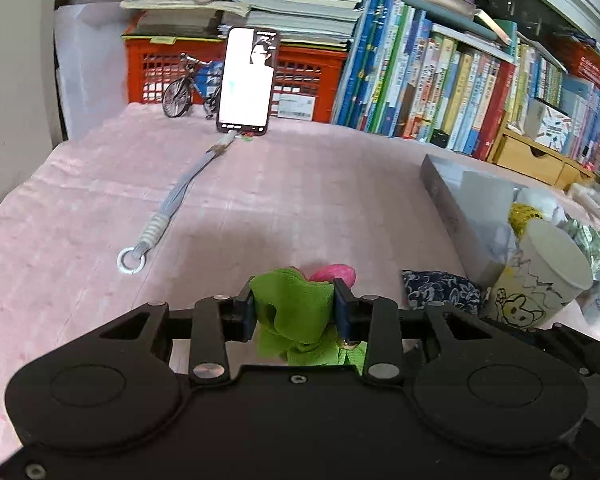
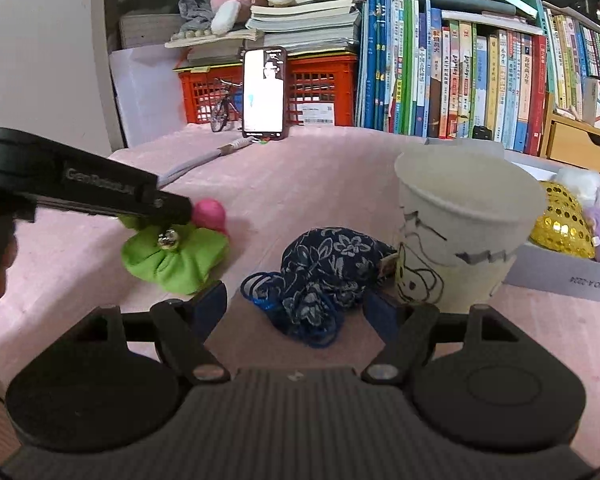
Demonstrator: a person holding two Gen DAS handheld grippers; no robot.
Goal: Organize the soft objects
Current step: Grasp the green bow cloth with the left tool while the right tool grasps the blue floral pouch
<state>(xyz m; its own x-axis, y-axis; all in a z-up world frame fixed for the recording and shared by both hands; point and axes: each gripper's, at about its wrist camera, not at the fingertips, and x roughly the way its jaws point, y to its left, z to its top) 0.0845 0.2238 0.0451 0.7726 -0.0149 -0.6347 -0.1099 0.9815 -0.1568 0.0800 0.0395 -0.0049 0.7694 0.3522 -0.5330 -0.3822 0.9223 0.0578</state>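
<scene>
My left gripper [image 1: 294, 300] is shut on a green soft toy [image 1: 296, 304] with a pink part [image 1: 336, 273] and a small bell. The right wrist view shows that gripper [image 2: 178, 214] from the side, holding the green toy [image 2: 172, 258] just above the pink cloth. My right gripper [image 2: 296, 306] is open around the near end of a dark blue floral pouch [image 2: 324, 268] with a blue cord, which lies on the cloth. Its pads do not press the pouch. The pouch [image 1: 440, 290] also shows in the left wrist view, right of the toy.
A drawn-on paper cup [image 2: 460, 232] stands right of the pouch. Behind it a grey box [image 2: 560, 278] holds a yellow sequined toy [image 2: 560, 220] and plush toys. A phone [image 1: 246, 80] with a lanyard [image 1: 172, 208], an orange crate [image 1: 156, 68], a toy bicycle and books line the back.
</scene>
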